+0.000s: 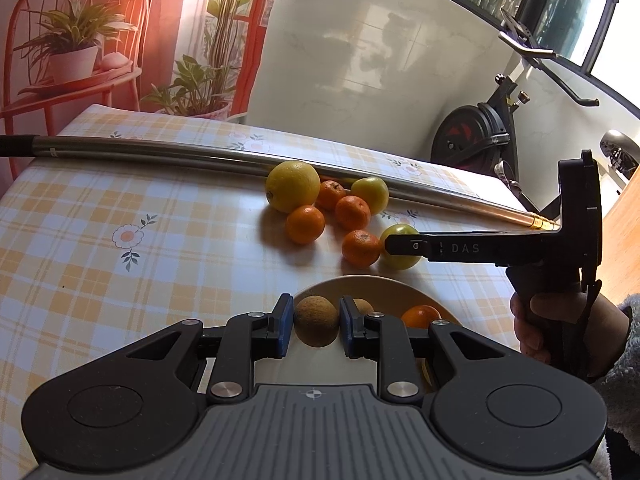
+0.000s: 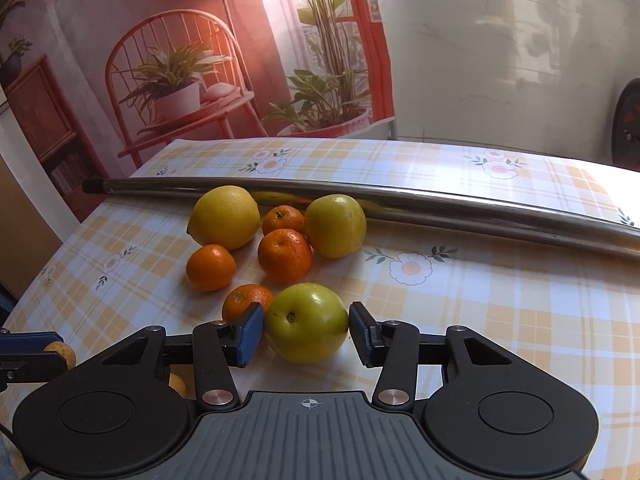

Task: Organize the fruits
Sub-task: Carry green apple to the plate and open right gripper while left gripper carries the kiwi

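The left gripper [image 1: 316,326] sits low in the centre of its own view with its blue pads on either side of a brown, rough-skinned round fruit [image 1: 316,321], held over a pale plate [image 1: 384,286]. On the plate, a second brown fruit [image 1: 363,305] and an orange tangerine [image 1: 420,315] peek out behind the right finger.

The right gripper [image 2: 306,330] is at lower centre of its view, jaws fairly wide around a green apple [image 2: 306,322] resting on the checked tablecloth [image 2: 500,320]. The left pad touches or nearly touches the apple; the right pad is right at its skin, and actual contact cannot be told. The apple is smooth and yellow-green, its stem hollow facing the camera.

Just left of that apple a tangerine [image 2: 244,300] is touching or almost touching the gripper's left finger. Further up the frame lie a large yellow citrus [image 2: 224,217], three more tangerines [image 2: 210,267] and another yellow-green fruit [image 2: 335,226], clustered against a long metal pole [image 2: 400,202] lying across the table.

In the left view, a hand [image 1: 560,328] in a fleecy sleeve holds the right gripper's handle at the right edge. An exercise bike [image 1: 480,136] stands at upper right. Most of the plate is hidden under the gripper body.
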